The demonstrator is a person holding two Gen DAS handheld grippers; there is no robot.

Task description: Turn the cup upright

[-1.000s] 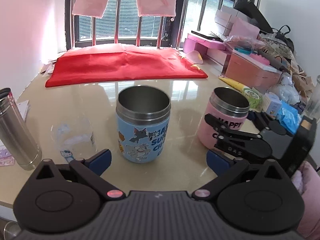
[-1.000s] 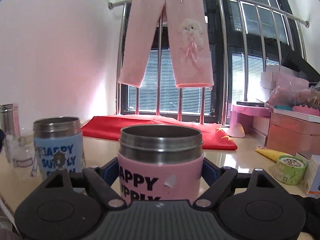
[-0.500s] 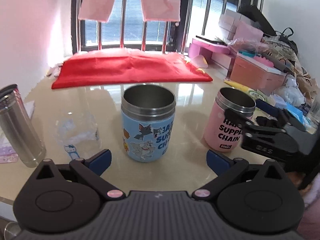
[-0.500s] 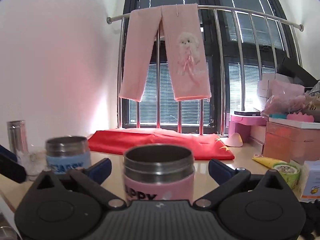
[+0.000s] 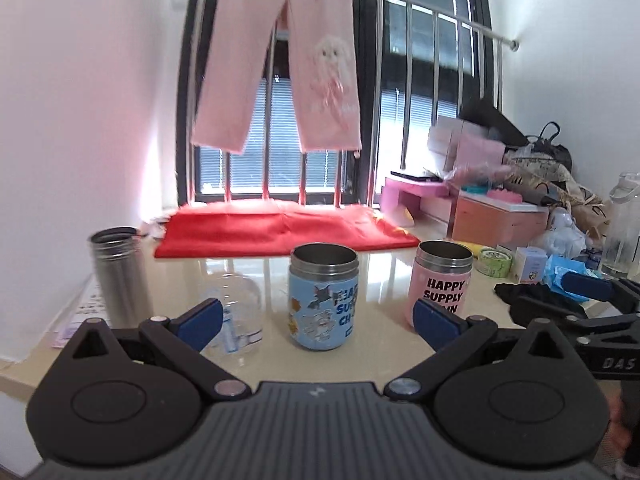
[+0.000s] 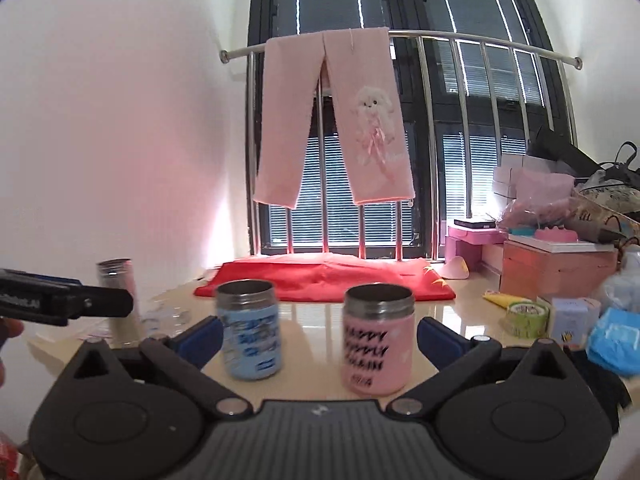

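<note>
Left wrist view: the left gripper [image 5: 316,318] is spread wide and holds nothing. The blue cup [image 5: 323,297] and pink cup [image 5: 441,282] both stand upright, mouths up, on the table [image 5: 380,344].

Right wrist view: the right gripper [image 6: 318,338] is likewise fully spread and empty, short of the pink cup [image 6: 378,339]. The flip appears complete; the step in hand is judged to be withdrawal. The next move calls for clearing both cups without contact.
</note>
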